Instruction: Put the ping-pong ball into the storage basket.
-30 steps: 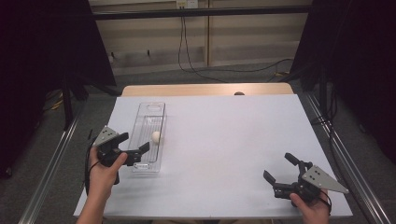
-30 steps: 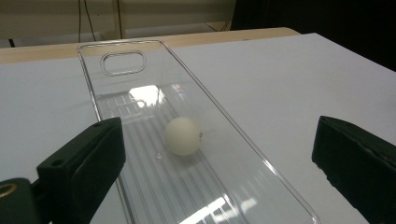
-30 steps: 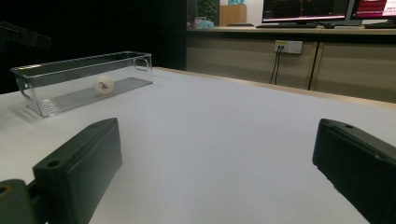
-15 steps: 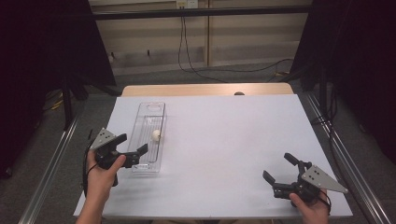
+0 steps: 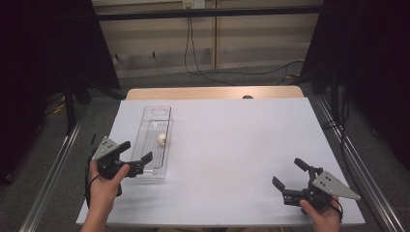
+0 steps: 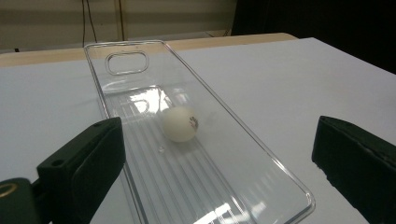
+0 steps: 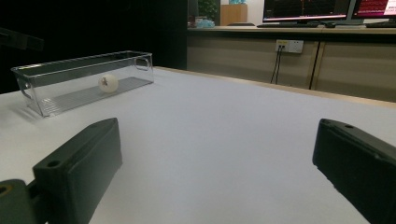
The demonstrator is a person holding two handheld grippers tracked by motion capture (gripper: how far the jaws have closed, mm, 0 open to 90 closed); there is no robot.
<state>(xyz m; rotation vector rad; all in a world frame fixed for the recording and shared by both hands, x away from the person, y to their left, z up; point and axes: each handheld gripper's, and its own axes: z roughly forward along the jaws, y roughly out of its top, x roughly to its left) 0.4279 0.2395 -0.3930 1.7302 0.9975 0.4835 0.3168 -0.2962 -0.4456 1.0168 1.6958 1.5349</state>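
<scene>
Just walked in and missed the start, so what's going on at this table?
A person holds a tool in each hand at a white table. The left tool hovers open at the near end of a clear plastic bin, which holds a white ball. Neither is gripped yet. The right tool is open too, low over bare table at the near right, far from the bin.

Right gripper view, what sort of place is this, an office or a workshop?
Probably a lab or test room: lit monitors on a far counter, a wall socket with cables, and a white table bearing a clear bin with a ball.
</scene>
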